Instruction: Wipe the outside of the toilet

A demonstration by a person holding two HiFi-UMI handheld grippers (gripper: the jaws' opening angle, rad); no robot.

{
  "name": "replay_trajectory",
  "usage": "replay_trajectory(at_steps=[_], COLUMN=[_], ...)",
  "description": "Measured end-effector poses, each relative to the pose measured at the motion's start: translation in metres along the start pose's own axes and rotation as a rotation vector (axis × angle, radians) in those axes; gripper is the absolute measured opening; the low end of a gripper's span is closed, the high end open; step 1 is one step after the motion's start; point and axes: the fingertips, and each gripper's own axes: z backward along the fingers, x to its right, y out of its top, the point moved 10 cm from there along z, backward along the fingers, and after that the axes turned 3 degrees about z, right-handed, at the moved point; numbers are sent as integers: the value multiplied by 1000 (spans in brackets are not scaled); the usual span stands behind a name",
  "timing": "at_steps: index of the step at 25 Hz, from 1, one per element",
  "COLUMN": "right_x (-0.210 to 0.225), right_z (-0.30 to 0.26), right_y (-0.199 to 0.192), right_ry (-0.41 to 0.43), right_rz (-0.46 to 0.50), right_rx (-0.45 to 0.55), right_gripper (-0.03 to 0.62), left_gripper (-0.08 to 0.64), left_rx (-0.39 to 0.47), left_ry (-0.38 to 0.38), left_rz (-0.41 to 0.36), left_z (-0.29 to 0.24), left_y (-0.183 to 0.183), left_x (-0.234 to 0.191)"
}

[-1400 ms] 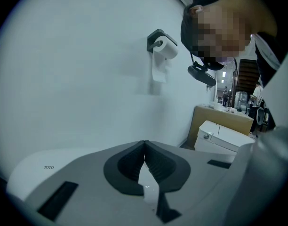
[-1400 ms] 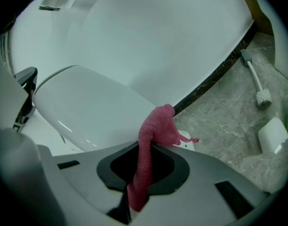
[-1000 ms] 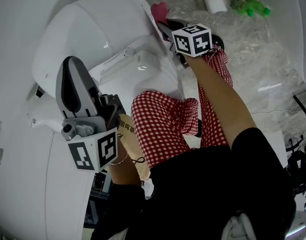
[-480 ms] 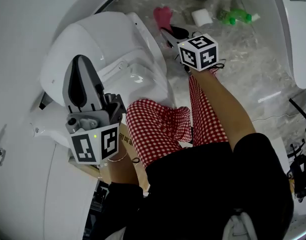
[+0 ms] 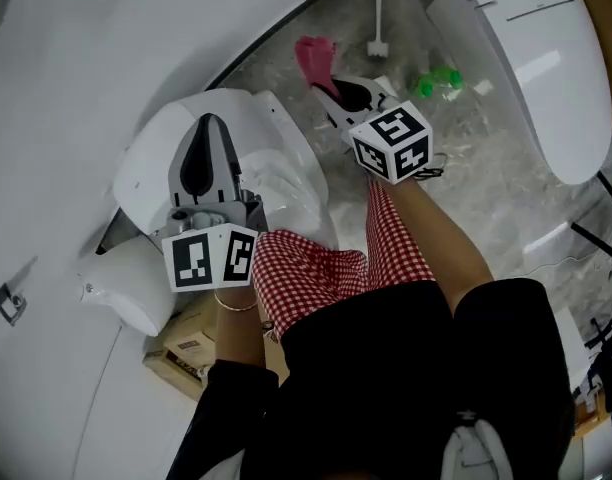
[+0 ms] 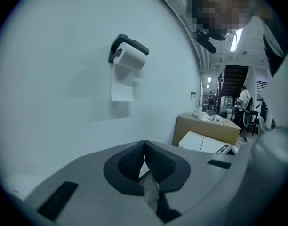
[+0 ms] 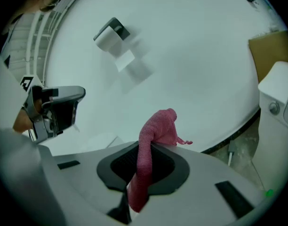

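The left gripper was clenched with nothing in it, its jaws pressed together at the tips. In the head view it hung over the lid of the toilet, and I cannot tell whether it touched. Its own view looked across at the curved wall, where a paper roll sat in a dark holder with one sheet hanging down.

The right gripper was grasping a pink cloth. The cloth ran up between the closed jaws and flopped over past their tips. It was held above the floor, just beside the toilet's front end and apart from it.

A green bottle lay on the floor near the right gripper. A cardboard box stood at the floor's edge by the wall, close behind the toilet. The person's checked trouser leg was next to the bowl.
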Motion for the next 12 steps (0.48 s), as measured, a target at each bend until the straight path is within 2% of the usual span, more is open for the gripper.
replay_trajectory(at_steps=[3,6,9,12], right_x=[-5,-7,-12,-32], right_z=[25,47,73,100], right_y=[39,72,100,123], right_ry=[24,70,126,174], right_rz=[25,25,55,104], right_rx=[82,157,188,199], right_gripper=[54,54,54,55], left_gripper=[9,9,9,9], left_rx=[-49,-56,-37,-41], left_ry=[-18,-7,-31,-77], left_rz=[-28,-37,-26,-59], left_z=[-6,-7,-6,5], left_y=[13,27,44,61], left_x=[24,45,73,99])
